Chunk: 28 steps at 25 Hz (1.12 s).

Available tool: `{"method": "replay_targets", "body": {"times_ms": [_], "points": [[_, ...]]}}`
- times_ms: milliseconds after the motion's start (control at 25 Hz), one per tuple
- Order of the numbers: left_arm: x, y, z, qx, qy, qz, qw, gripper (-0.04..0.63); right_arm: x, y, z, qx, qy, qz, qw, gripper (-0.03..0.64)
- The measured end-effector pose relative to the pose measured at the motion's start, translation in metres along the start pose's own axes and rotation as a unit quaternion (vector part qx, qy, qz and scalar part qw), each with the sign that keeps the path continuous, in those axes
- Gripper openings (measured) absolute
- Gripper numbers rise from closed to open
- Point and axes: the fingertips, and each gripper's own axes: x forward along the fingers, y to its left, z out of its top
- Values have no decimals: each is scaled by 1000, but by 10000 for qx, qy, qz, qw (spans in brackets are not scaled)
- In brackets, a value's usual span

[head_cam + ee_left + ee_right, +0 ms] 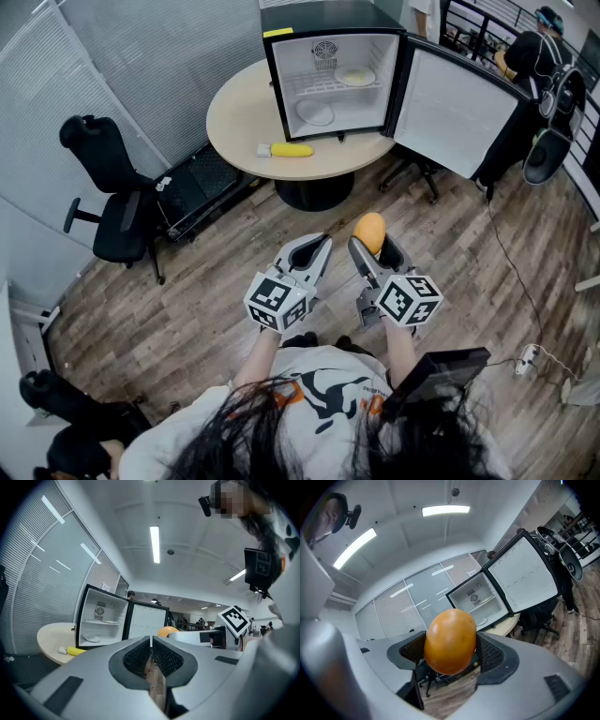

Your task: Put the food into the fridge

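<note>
The right gripper [373, 247] grips a round, smooth orange fruit [369, 230]. Its jaws stand wide, with one meshed pad pressed against each side of the fruit. In the right gripper view the fruit [450, 641] fills the gap between the pads.

The left gripper [317, 249] is closed and empty. In the left gripper view its two pads meet with only a thin slit between them.

Both grippers are held side by side above the wooden floor [206, 272], well apart from the round beige table [239, 117].

On the table stands a small black fridge with a white interior [272, 75]. Its door [455, 108] is swung fully open to the right.

- Upper shelf: one pale plate [357, 76].
- Fridge floor: one white plate [317, 113].

A yellow elongated food item [292, 150] lies on the table just in front of the fridge.
</note>
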Motion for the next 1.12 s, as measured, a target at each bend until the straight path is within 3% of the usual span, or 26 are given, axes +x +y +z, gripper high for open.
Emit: {"method": "replay_targets", "body": {"times_ms": [400, 880, 1120], "points": [[4, -4, 0, 44, 8, 51, 10000, 12, -5, -9, 7, 146, -160, 9, 9998, 347], [17, -12, -6, 60, 41, 165, 9998, 12, -9, -23, 6, -11, 52, 86, 9999, 347], [25, -20, -4, 117, -166, 343, 9992, 12, -14, -35, 5, -16, 161, 190, 9997, 347]]}}
